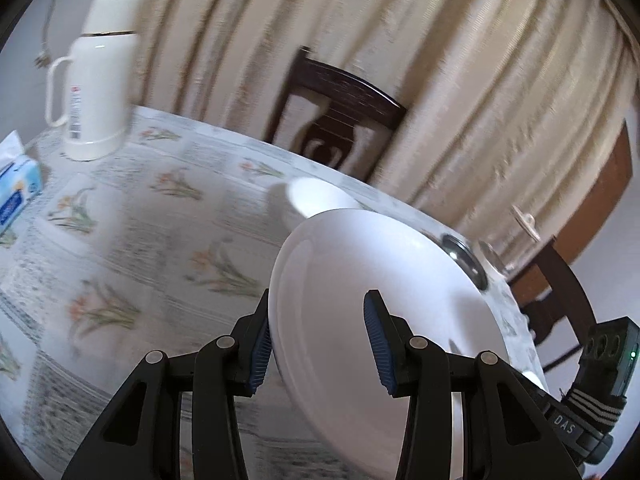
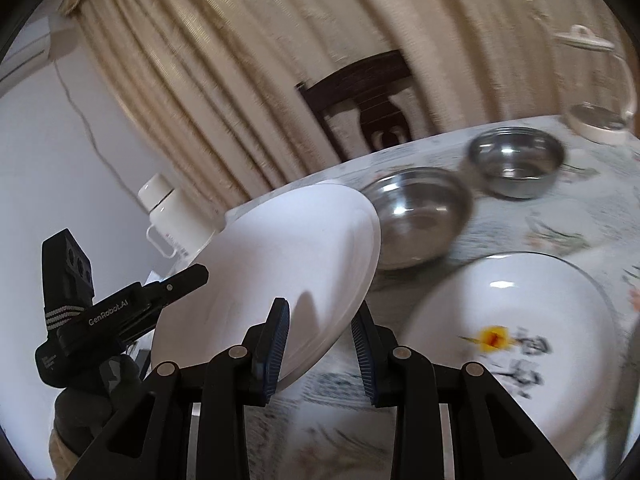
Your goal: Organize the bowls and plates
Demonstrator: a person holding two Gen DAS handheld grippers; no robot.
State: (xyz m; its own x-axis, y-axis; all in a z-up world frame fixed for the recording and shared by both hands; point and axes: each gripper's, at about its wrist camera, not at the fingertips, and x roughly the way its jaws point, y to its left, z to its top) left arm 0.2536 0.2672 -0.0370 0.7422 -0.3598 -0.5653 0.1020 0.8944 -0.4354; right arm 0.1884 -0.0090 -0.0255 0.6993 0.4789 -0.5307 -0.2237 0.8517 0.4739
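Plate [image 1: 360,280] tilted, both tools' jaws spread around its rim, steel bowls [image 2: 420,220] near

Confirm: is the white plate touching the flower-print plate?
Apart. The right wrist view shows a strip of tablecloth between the white plate and the rim of the flower-print plate.
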